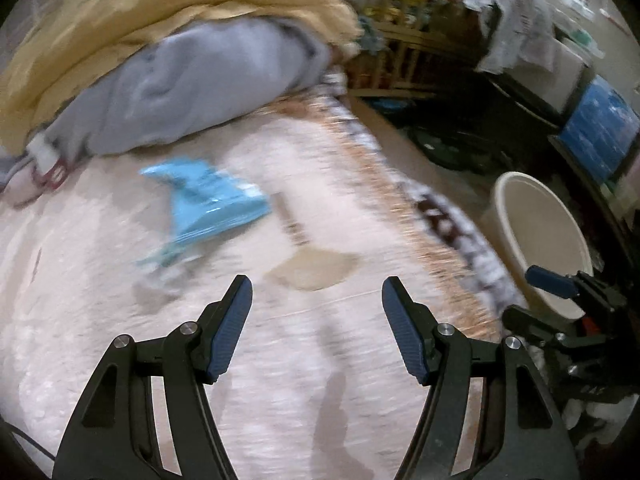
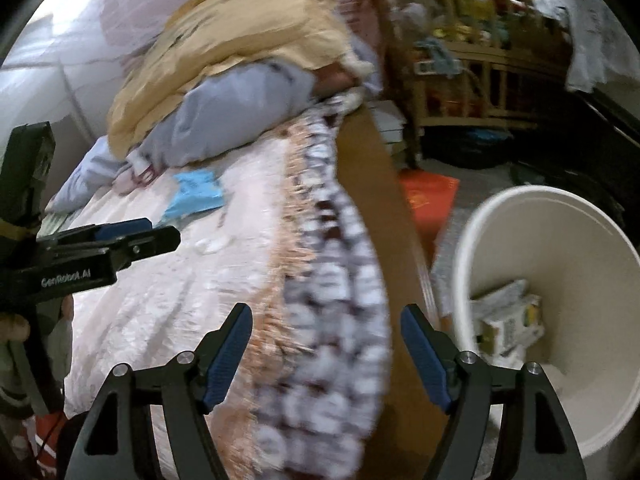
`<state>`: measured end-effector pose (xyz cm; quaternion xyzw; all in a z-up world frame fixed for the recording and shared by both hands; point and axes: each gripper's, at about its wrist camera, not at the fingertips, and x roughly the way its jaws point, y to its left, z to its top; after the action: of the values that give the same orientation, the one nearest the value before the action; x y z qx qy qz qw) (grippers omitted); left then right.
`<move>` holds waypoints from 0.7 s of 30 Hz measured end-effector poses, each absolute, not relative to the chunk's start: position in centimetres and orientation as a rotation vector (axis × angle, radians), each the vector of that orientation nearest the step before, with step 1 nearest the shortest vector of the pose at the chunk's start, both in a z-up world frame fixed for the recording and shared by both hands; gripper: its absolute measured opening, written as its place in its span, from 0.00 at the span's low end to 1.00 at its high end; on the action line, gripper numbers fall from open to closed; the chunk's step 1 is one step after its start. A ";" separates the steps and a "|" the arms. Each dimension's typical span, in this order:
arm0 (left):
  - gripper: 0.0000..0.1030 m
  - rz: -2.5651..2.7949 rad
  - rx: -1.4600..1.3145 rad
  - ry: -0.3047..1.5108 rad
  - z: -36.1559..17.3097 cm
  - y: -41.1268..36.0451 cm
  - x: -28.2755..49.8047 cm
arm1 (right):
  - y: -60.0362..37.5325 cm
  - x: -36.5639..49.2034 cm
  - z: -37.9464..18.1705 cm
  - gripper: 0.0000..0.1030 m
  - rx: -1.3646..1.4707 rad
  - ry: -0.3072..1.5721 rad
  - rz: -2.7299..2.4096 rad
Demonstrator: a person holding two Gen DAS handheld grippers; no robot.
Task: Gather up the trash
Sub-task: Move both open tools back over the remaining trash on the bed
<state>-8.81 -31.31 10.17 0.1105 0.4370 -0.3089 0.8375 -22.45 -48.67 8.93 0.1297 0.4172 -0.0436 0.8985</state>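
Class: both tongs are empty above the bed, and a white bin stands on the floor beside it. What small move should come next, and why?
Probably ease the left tongs forward toward the blue wrapper lying on the pale bedspread. Their jaws stand open with nothing between them, and the wrapper lies just ahead. The white bin already holds some crumpled paper, so this wrapper seems the next piece to collect.

a bed (image 2: pixel 168 320) with pale quilted cover, wooden shelf (image 2: pixel 472 60) beyond, white tiled wall (image 2: pixel 80 40).
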 end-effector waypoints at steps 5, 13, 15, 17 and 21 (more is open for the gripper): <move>0.64 -0.580 0.209 0.947 8.7 -26.7 -6.3 | -46.2 -20.3 8.5 0.72 0.235 0.886 -0.035; 0.64 -0.551 0.169 0.921 6.7 -23.7 -2.3 | -44.4 -17.2 8.3 0.73 0.245 0.890 0.016; 0.64 -0.561 0.184 0.923 5.9 -24.2 -1.5 | -44.3 -16.4 8.3 0.74 0.258 0.888 0.027; 0.64 -0.572 0.203 0.927 5.2 -24.8 -0.7 | -43.9 -15.2 8.3 0.74 0.267 0.892 0.044; 0.30 -0.624 0.220 0.952 4.0 -25.2 0.3 | -42.7 -12.6 8.5 0.74 0.235 0.892 0.066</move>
<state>0.26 -25.16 3.99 0.1040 0.4496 -0.2946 0.8368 -12.59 -42.73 8.50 0.1133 0.4304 0.0319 0.8949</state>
